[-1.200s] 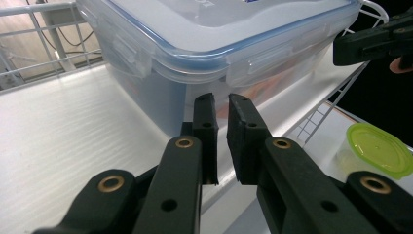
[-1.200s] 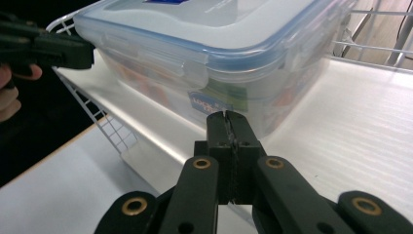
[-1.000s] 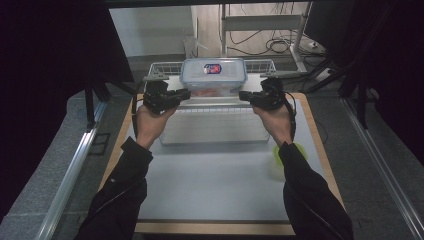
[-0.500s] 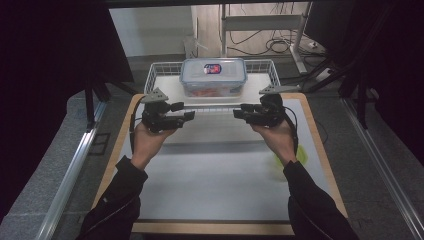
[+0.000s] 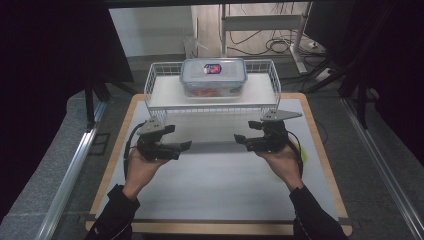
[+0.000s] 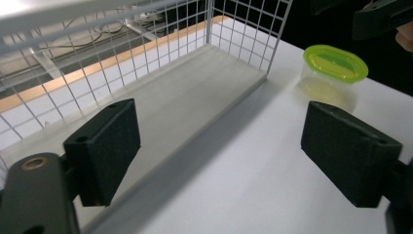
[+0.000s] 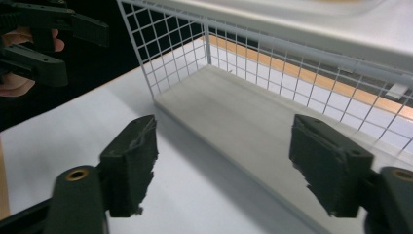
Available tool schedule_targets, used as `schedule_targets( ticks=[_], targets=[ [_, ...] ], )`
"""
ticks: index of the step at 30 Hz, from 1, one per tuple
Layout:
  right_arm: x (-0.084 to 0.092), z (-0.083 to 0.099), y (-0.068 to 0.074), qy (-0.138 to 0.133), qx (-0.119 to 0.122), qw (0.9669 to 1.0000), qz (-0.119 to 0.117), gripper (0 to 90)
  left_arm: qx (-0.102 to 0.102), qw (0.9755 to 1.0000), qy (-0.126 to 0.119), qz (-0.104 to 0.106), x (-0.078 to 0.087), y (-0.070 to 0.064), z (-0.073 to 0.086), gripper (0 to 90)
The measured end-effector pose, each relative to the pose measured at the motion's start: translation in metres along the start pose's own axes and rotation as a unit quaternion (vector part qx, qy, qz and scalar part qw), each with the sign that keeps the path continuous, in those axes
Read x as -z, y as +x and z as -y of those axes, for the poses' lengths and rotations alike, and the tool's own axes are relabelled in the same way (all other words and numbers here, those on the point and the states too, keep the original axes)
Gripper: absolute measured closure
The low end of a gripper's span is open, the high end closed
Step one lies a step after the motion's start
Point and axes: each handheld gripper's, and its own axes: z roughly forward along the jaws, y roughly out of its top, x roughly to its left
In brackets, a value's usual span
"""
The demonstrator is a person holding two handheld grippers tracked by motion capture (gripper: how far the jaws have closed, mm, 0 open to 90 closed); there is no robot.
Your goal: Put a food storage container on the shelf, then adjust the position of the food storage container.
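Both jaws have just been opening, nothing between them: left gripper and right gripper hover released before the wire shelf, whose top carries the lidded food container.

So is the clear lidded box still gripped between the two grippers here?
No, the clear lidded box sits alone on the wire rack's top shelf, with both grippers open and apart from it.
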Motion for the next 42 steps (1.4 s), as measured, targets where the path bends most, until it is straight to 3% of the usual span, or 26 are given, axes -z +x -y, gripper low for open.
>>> schedule_targets(
  ticks=[4, 7, 9, 10, 15, 16, 21, 24, 28, 31, 42],
  targets=[
    [0.003, 0.011, 0.004, 0.001, 0.006, 1.0, 0.007, 16.3, -0.01, 0.9998, 0.004, -0.015, 0.003, -0.012, 0.018, 9.4],
    [0.005, 0.017, 0.006, 0.0, 0.006, 0.9999, 0.013, 14.4, -0.006, 0.9999, -0.004, -0.011, 0.004, -0.015, 0.027, 7.7],
    [0.007, 0.026, 0.01, 0.0, 0.007, 0.9998, 0.018, 12.3, -0.004, 1.0, 0.004, -0.005, 0.003, -0.018, 0.033, 5.5],
    [0.008, 0.029, 0.012, 0.001, 0.007, 0.9998, 0.018, 11.7, -0.014, 0.9998, 0.011, -0.013, 0.004, -0.023, 0.04, 4.8],
    [0.015, 0.046, 0.02, 0.004, 0.003, 0.9999, 0.011, 10.9, -0.021, 0.9996, 0.011, -0.013, 0.007, -0.032, 0.052, 3.1],
    [0.017, 0.049, 0.022, 0.006, 0.005, 0.9999, 0.011, 10.9, -0.032, 0.9992, 0.012, -0.021, 0.009, -0.037, 0.058, 2.6],
    [0.022, 0.062, 0.029, 0.007, 0.006, 0.9999, 0.009, 10.9, -0.046, 0.9984, 0.014, -0.03, 0.012, -0.045, 0.07, 1.5],
    [0.024, 0.076, 0.036, 0.017, 0.007, 0.9998, 0.009, 10.9, -0.055, 0.9975, 0.027, -0.035, 0.012, -0.049, 0.082, 1.4],
    [0.022, 0.09, 0.04, 0.033, 0.01, 0.9993, 0.012, 10.9, -0.052, 0.9973, 0.039, -0.035, 0.012, -0.051, 0.091, 1.8],
    [0.02, 0.098, 0.038, 0.046, 0.006, 0.9988, 0.016, 10.9, -0.056, 0.9965, 0.043, -0.046, 0.015, -0.052, 0.098, 1.9],
    [0.012, 0.102, 0.03, 0.079, -0.032, 0.9963, 0.01, 3.6, -0.056, 0.9961, 0.04, -0.055, 0.016, -0.047, 0.105, 2.3]
  ],
)
